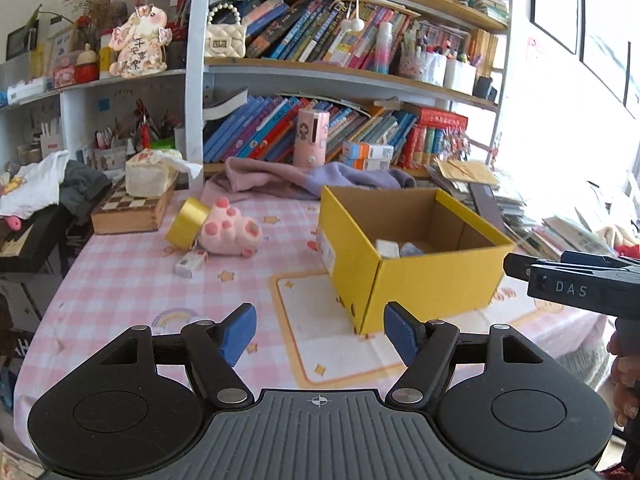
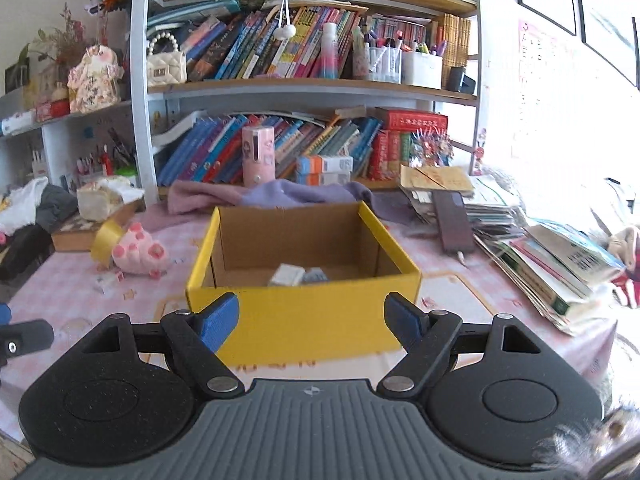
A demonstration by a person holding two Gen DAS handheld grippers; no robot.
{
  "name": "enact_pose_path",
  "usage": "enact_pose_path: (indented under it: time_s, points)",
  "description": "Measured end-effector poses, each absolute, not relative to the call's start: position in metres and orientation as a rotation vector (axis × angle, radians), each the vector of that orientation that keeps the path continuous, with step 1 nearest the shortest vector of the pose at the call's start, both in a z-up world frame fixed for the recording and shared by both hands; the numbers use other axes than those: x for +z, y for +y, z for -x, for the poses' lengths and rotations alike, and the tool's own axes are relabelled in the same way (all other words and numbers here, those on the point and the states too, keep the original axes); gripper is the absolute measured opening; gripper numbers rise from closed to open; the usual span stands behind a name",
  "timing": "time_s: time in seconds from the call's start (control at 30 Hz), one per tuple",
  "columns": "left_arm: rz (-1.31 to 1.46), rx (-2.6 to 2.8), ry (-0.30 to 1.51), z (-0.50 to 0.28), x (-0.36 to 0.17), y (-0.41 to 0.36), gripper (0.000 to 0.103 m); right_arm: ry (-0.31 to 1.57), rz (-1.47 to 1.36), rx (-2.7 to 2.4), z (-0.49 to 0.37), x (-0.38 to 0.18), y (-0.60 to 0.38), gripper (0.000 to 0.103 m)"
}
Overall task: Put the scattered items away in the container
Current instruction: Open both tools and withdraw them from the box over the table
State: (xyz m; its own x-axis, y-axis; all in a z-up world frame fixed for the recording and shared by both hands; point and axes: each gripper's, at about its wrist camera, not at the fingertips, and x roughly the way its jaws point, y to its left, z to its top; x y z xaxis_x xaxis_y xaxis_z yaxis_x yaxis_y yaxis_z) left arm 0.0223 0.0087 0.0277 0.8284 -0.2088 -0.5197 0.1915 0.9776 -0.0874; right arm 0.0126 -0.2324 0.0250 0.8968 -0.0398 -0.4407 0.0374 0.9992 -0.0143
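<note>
A yellow cardboard box (image 1: 416, 276) (image 2: 304, 320) stands open on the pink checked tablecloth. It holds a small white box (image 1: 387, 248) (image 2: 286, 275) and a greyish item beside it. Left of the yellow box lie a pink plush paw (image 1: 230, 228) (image 2: 138, 254), a yellow tape roll (image 1: 187, 218) (image 2: 105, 240) and a small white packet (image 1: 190, 264) (image 2: 106, 282). My left gripper (image 1: 320, 334) is open and empty, near the box's front left corner. My right gripper (image 2: 312, 322) is open and empty, just in front of the box's near wall; its side shows at the right of the left wrist view (image 1: 568, 280).
A wooden chessboard case (image 1: 132, 212) with a tissue cover sits at the back left. Purple cloth (image 1: 304, 180) lies behind the box under the bookshelf. A stack of books and papers (image 2: 540, 256) with a dark phone (image 2: 452, 220) fills the table's right side.
</note>
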Motion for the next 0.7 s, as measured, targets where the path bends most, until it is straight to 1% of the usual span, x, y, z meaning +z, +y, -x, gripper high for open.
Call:
enact_pose_path:
  time_s: [0.17, 0.37, 0.47, 0.7]
  points:
    - [0.022, -0.205, 0.59, -0.013, 0.02, 0.018, 0.073, 0.512, 0.015, -0.03, 0.0, 0.014, -0.219, 0.079]
    - [0.015, -0.182, 0.638, -0.006, 0.008, 0.029, 0.08, 0.595, 0.036, 0.032, 0.005, 0.003, -0.198, 0.08]
    - [0.021, -0.173, 0.664, -0.005, 0.004, 0.034, 0.081, 0.624, 0.049, 0.074, 0.007, -0.001, -0.186, 0.082]
    - [0.041, -0.14, 0.69, 0.004, -0.001, 0.048, 0.084, 0.649, 0.092, 0.152, 0.011, -0.003, -0.162, 0.083]
